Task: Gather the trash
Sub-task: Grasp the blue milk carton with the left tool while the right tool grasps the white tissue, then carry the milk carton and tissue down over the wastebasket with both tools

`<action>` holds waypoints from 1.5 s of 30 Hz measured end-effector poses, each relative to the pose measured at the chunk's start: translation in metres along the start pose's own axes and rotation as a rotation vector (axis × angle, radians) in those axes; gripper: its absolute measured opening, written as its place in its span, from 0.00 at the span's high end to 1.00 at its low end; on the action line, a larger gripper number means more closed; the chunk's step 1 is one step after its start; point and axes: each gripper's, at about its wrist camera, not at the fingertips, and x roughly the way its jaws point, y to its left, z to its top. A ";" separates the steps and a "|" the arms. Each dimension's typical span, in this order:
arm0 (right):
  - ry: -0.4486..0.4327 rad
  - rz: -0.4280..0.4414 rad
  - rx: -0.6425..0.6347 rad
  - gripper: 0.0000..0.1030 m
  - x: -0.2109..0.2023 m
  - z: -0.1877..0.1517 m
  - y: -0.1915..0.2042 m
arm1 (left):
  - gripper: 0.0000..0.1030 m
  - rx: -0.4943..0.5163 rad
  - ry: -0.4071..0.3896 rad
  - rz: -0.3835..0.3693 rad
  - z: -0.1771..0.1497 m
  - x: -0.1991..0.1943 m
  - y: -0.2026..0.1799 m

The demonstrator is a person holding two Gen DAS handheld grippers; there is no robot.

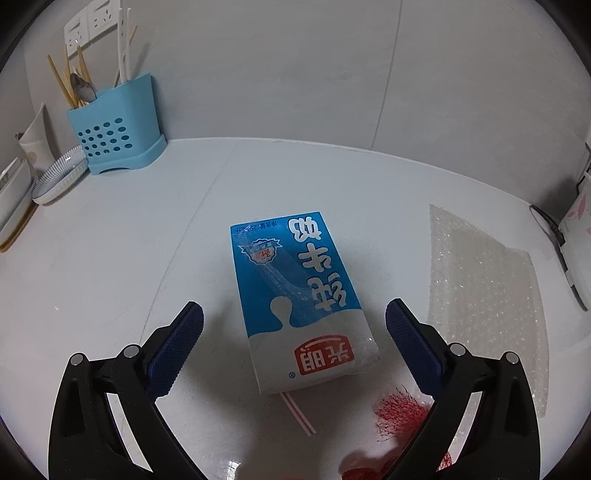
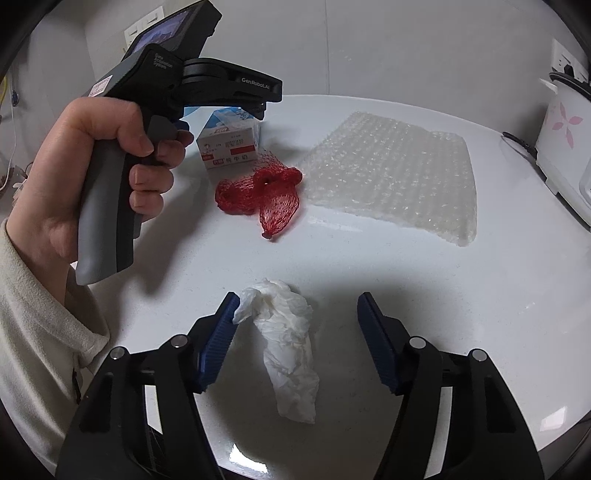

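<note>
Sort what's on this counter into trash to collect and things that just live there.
Trash to collect:
milk carton
red net bag
bubble wrap
crumpled tissue
striped straw

Just lying about:
blue utensil holder with chopsticks and a spoon
plate
white cooker
wall sockets

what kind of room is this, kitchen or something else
Most likely a home kitchen counter: a blue cutlery holder with chopsticks and a spoon, a plate leaning beside it, and a flowered rice cooker plugged in by the tiled wall.
</note>
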 end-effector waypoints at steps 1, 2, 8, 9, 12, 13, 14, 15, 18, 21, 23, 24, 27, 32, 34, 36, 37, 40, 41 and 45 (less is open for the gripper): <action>0.000 -0.003 -0.003 0.39 -0.001 -0.001 0.002 | 0.06 -0.007 0.008 0.012 0.002 0.003 0.000; 0.001 -0.006 -0.005 0.39 -0.002 -0.001 0.003 | 0.06 -0.012 0.014 0.021 0.004 0.005 -0.001; 0.021 -0.008 -0.006 0.55 0.000 -0.003 0.004 | 0.08 -0.028 0.044 0.036 0.002 0.016 -0.004; 0.019 -0.012 -0.012 0.56 -0.001 -0.004 0.005 | 0.09 -0.033 0.046 0.038 0.002 0.016 -0.004; 0.019 -0.016 -0.018 0.63 -0.002 -0.004 0.006 | 0.22 -0.038 0.061 0.039 0.001 0.019 -0.004; 0.019 -0.020 -0.018 0.67 -0.002 -0.004 0.005 | 0.27 -0.038 0.068 0.030 0.000 0.020 -0.003; 0.019 -0.021 -0.018 0.73 -0.002 -0.004 0.006 | 0.37 -0.038 0.073 0.029 0.000 0.020 -0.003; 0.019 -0.025 -0.020 0.77 -0.002 -0.004 0.006 | 0.38 -0.038 0.078 0.034 -0.001 0.021 -0.004; 0.015 -0.028 -0.018 0.81 -0.001 -0.004 0.006 | 0.40 -0.045 0.067 0.029 -0.003 0.019 0.000; 0.008 -0.030 -0.011 0.83 0.000 -0.003 0.005 | 0.40 -0.039 0.055 0.030 -0.005 0.014 0.000; 0.002 -0.033 -0.005 0.84 -0.002 -0.003 0.005 | 0.40 -0.033 0.049 0.030 -0.006 0.010 0.001; 0.000 -0.033 -0.004 0.84 -0.004 -0.003 0.005 | 0.40 -0.031 0.045 0.028 -0.007 0.007 0.002; -0.012 -0.035 -0.001 0.84 -0.009 -0.003 0.007 | 0.40 -0.025 0.028 0.026 -0.011 -0.005 0.003; -0.033 -0.042 0.000 0.84 -0.020 -0.005 0.011 | 0.40 -0.019 0.010 0.015 -0.019 -0.024 0.008; -0.042 -0.050 0.002 0.84 -0.026 -0.007 0.012 | 0.40 -0.017 0.005 0.008 -0.023 -0.032 0.011; -0.050 -0.054 0.004 0.84 -0.031 -0.008 0.013 | 0.40 -0.015 -0.001 0.005 -0.028 -0.039 0.013; -0.053 -0.055 0.004 0.84 -0.035 -0.010 0.014 | 0.40 -0.014 -0.005 0.004 -0.031 -0.044 0.014; -0.066 -0.057 0.005 0.84 -0.046 -0.013 0.018 | 0.40 -0.011 -0.014 -0.002 -0.040 -0.056 0.017; -0.071 -0.058 0.006 0.84 -0.051 -0.015 0.019 | 0.40 -0.008 -0.017 -0.003 -0.044 -0.061 0.018; -0.086 -0.057 0.007 0.84 -0.065 -0.021 0.022 | 0.40 -0.007 -0.026 -0.014 -0.062 -0.081 0.023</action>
